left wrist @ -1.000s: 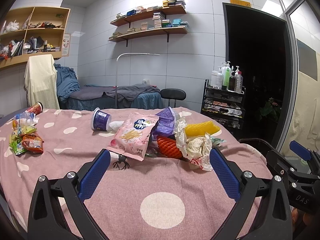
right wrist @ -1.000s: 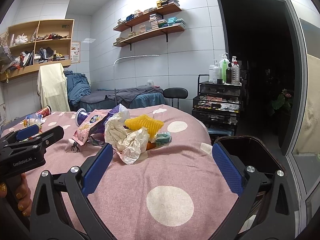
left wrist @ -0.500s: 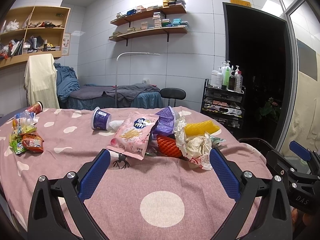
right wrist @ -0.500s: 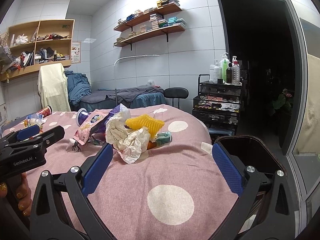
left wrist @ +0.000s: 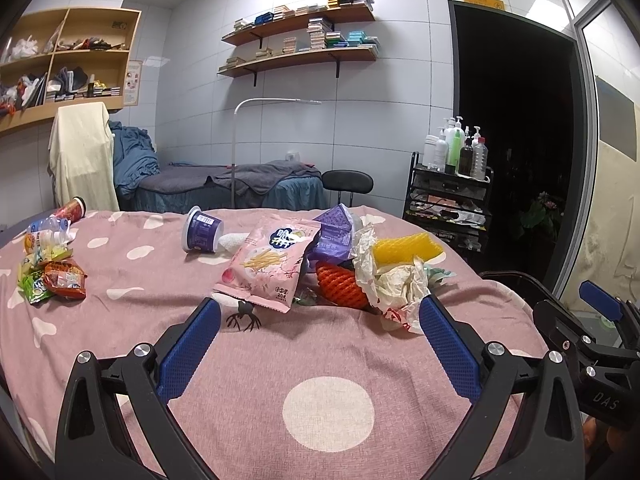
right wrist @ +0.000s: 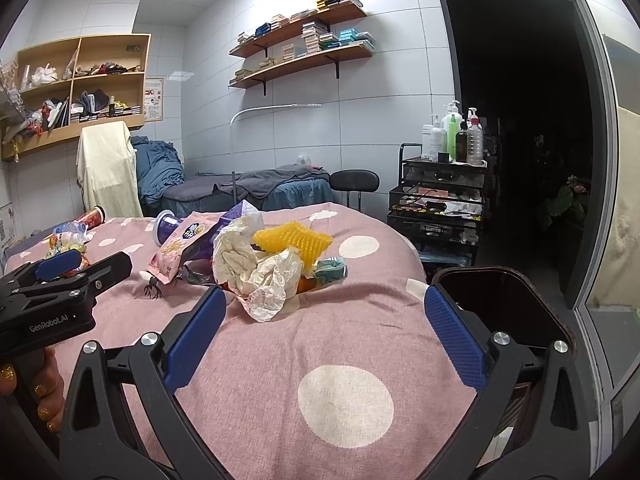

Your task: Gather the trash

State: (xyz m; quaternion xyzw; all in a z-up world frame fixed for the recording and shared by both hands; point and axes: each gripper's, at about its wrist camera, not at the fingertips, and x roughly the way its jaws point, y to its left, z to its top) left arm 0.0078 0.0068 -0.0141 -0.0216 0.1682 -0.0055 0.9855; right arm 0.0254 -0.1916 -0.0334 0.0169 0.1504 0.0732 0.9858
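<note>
A trash pile lies mid-table: a pink snack bag (left wrist: 268,264), a purple wrapper (left wrist: 334,236), orange foam netting (left wrist: 340,280), yellow foam netting (left wrist: 408,246) and crumpled white paper (left wrist: 394,284). The same paper (right wrist: 260,272) and yellow netting (right wrist: 296,242) show in the right wrist view. A purple cup (left wrist: 200,234) lies on its side behind. My left gripper (left wrist: 318,344) is open and empty, just short of the pile. My right gripper (right wrist: 326,332) is open and empty, near the paper. A dark bin (right wrist: 500,300) stands at the table's right edge.
More wrappers (left wrist: 52,276), a crushed bottle (left wrist: 48,230) and a red cup (left wrist: 74,208) lie at the far left of the pink spotted tablecloth (left wrist: 328,400). A small black stem (left wrist: 242,318) lies before the pink bag. A black cart with bottles (left wrist: 452,200) stands behind.
Both grippers have crept very slightly towards the pile. Nothing was taken hold of and the jaws stay open.
</note>
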